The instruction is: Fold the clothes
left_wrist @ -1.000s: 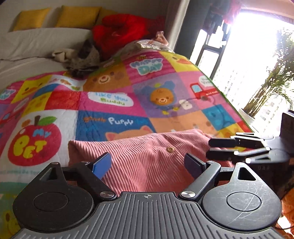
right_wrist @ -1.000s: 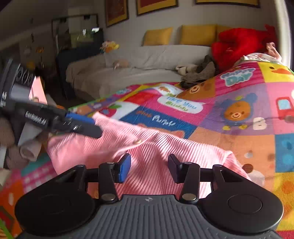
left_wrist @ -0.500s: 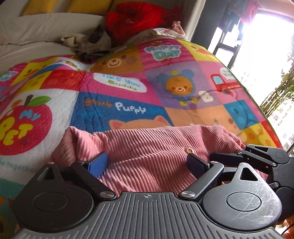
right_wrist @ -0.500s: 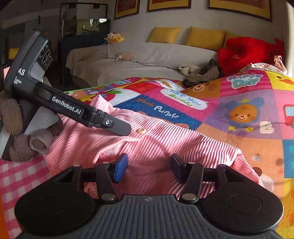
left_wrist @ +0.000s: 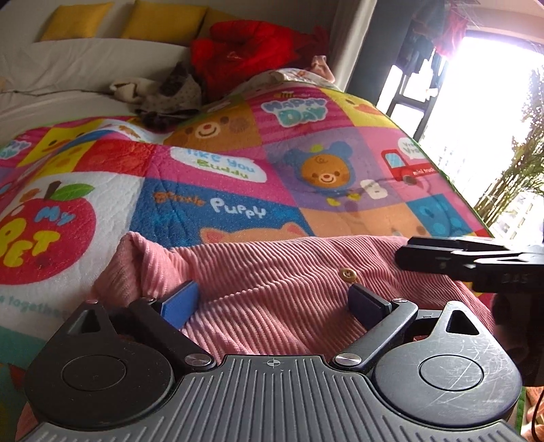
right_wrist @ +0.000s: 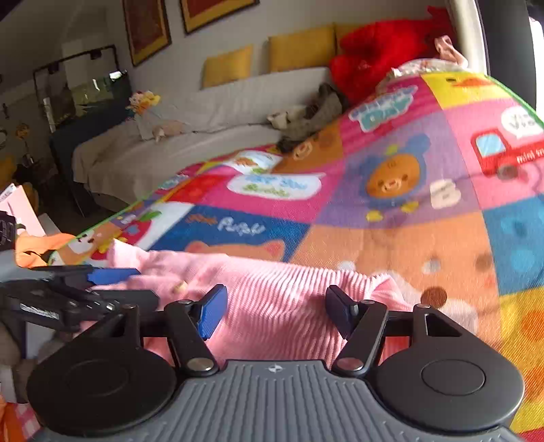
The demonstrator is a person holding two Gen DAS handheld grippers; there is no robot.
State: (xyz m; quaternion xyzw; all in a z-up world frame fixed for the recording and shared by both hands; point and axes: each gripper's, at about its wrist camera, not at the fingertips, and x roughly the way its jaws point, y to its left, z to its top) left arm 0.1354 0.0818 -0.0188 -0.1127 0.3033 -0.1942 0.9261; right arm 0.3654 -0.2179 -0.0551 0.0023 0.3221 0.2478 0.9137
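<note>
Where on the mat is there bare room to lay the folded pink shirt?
The play mat lies bare beyond the pink shirt, up to the grey clothes pile by the red cushion. The near edge is crowded: left gripper and right gripper, both open, over the shirt.

The garment (left_wrist: 272, 272) is pink ribbed corduroy with a small gold button (left_wrist: 347, 273). Under it the play mat (left_wrist: 238, 163) is a patchwork of pink, blue, purple, orange, yellow and white squares, printed with a red apple, brown bears and a red truck. Beyond the mat's far edge lie a bright red heap (left_wrist: 248, 51), mustard-yellow cushions (left_wrist: 163, 18) and a white sofa cover (left_wrist: 68, 68)
</note>
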